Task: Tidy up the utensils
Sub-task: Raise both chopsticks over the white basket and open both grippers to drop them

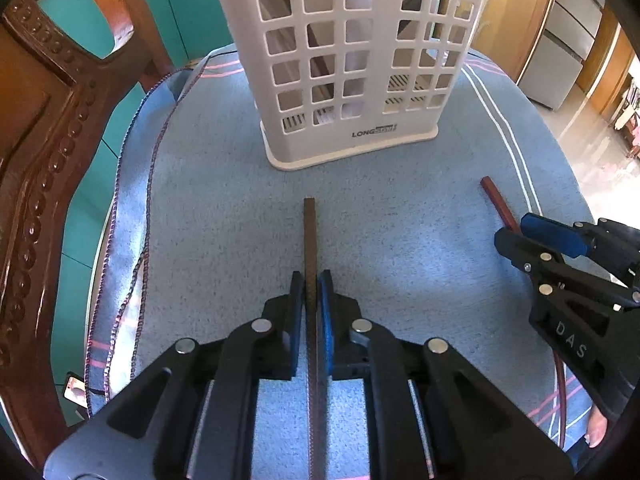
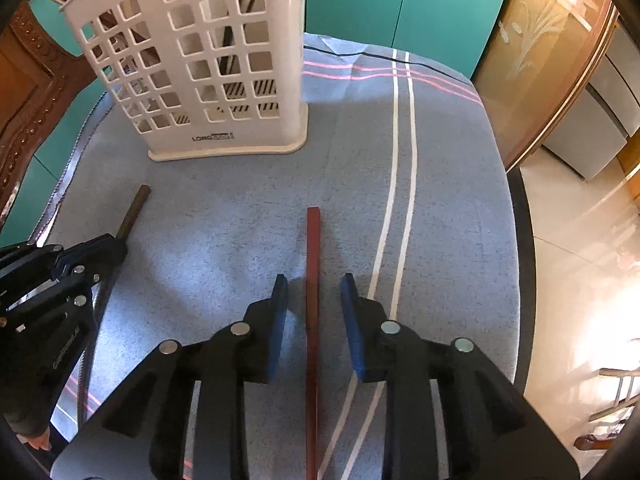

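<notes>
A dark brown chopstick [image 1: 309,236] lies on the blue cloth, and my left gripper [image 1: 311,280] is shut on it. It also shows in the right wrist view [image 2: 134,210], where the left gripper [image 2: 108,250] holds it at the left edge. A red chopstick [image 2: 313,256] lies between the open fingers of my right gripper [image 2: 314,286], untouched. In the left wrist view the red chopstick [image 1: 498,200] runs under the right gripper [image 1: 516,232]. A white slotted utensil holder [image 1: 352,60] stands upright behind; it also shows in the right wrist view [image 2: 208,68].
The blue cloth [image 2: 440,200] with white and pink stripes covers a round table. A carved wooden chair [image 1: 44,128] stands at the left edge. Teal cabinet doors [image 2: 400,8] are behind; tiled floor [image 2: 580,260] lies to the right.
</notes>
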`<state>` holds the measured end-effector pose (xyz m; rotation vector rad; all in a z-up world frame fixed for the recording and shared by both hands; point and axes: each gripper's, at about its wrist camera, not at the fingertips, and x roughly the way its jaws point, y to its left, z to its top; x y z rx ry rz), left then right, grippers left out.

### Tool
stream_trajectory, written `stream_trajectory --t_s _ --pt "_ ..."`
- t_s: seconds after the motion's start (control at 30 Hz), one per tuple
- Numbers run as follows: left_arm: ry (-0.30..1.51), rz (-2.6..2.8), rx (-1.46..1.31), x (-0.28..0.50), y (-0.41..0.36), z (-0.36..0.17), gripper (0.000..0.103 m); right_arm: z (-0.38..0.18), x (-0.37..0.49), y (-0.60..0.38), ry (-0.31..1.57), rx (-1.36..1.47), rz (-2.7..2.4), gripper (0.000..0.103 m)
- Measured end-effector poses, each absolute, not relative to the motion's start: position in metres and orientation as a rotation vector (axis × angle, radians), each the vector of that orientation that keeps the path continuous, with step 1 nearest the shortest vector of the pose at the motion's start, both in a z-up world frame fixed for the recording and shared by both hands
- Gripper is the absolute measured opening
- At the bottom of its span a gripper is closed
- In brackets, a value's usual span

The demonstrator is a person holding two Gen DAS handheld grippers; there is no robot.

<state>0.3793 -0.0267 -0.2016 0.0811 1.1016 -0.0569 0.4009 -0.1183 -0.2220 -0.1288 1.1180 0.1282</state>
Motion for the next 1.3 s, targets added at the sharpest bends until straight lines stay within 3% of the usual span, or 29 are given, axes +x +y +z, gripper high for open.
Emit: stream_trajectory --t_s 0.1,0.17,0.2,0.47,0.83,1.07,1.3 --pt "1.1 -0.064 0.074 0.379 -0.03 -0.202 0.012 -0.223 0.401 -0.117 1.113 -0.135 0.138 0.027" --pt "1.102 -0.072 0.066 0.382 -0.028 -0.203 0.01 -0.224 0.402 -0.115 1.112 -0.133 0.166 0.01" --pt "1.102 -0.078 0.057 0.386 -0.026 -0.203 0.007 -0.223 0.398 -0.109 1.112 -0.132 0.177 0.006" --pt "1.001 -0.098 0.008 0.377 -0.006 -0.166 0.007 -0.195 0.389 -0.111 1.039 -0.067 0.228 0.006" --pt "0.549 -0.186 -0.053 0.307 0.008 0.002 0.007 -0.061 0.34 -0.161 0.729 0.145 0.337 0.007" --pt "0.336 -0.174 -0.117 0.32 0.014 0.079 0.007 0.02 0.35 -0.161 0.515 0.183 0.306 0.007" --pt "0.261 -0.113 -0.217 0.354 0.028 0.091 0.007 0.061 0.369 -0.154 0.358 0.228 0.299 0.007"
